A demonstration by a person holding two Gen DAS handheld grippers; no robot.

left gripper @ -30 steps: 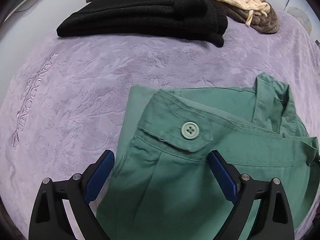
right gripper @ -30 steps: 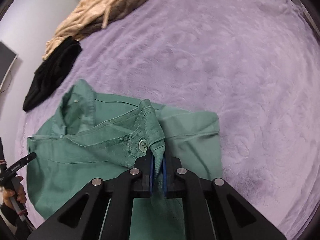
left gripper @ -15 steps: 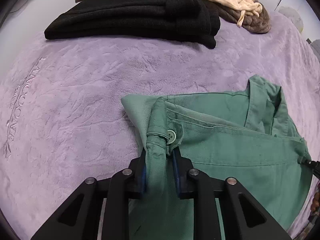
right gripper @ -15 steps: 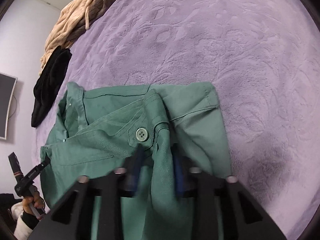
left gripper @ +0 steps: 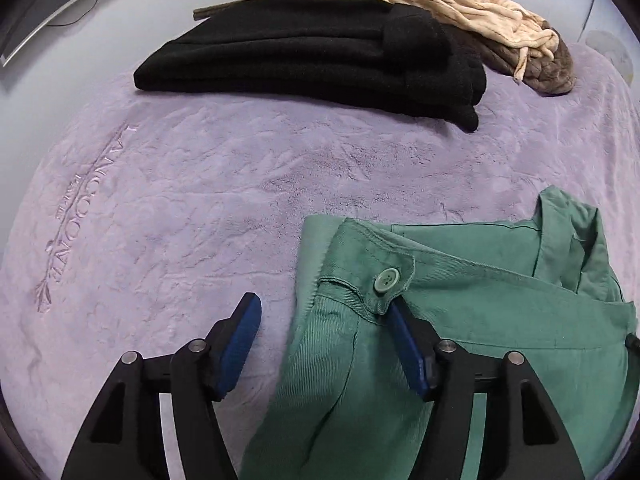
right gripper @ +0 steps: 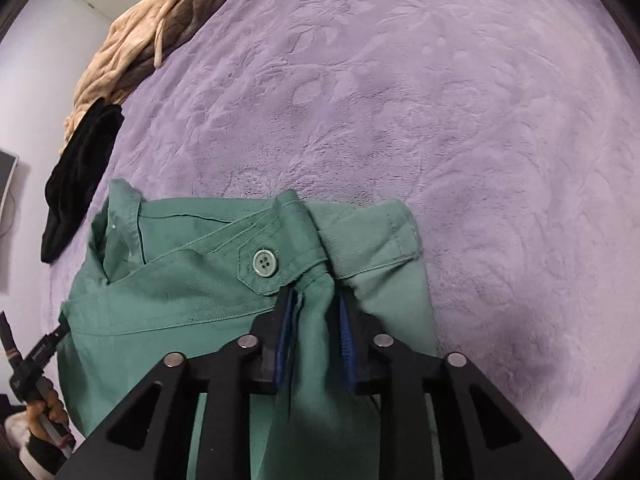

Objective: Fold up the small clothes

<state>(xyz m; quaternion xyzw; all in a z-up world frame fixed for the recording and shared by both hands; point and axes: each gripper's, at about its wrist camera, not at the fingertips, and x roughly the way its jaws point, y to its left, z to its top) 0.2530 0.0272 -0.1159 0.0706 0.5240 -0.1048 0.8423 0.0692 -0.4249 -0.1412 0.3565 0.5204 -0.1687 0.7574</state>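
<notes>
The green trousers [left gripper: 460, 340] lie partly folded on a lilac blanket [left gripper: 180, 200], near its front edge in the left wrist view, with the waistband turned toward the middle of the blanket and one button [left gripper: 386, 282] showing on a pointed tab. Judged from how the cloth lies, the fold is under way but not finished: layers overlap unevenly, a flap stands up at the far corner, and the waist end is bunched rather than flat. The right hand-held gripper [right gripper: 314, 336] is nearly closed, pinching a ridge of the trousers' cloth just below the button tab, so that end is lifted and not yet laid down. The left hand-held gripper [left gripper: 324, 344] is spread wide and holds nothing; its right pad touches or sits just under the tab, its left pad over bare blanket. What seems left is to lay the pinched edge down, flatten it, and perhaps fold once more. Well apart, at the far side of the blanket, a black garment [left gripper: 320, 56] lies neatly folded, which I take as already done, and beside it a beige and brown heap [left gripper: 460, 12] lies loose, apparently still to fold. Counted: one pair of green trousers, one button in view, one black folded piece, one loose heap whose number of pieces I cannot tell, two grippers.
</notes>
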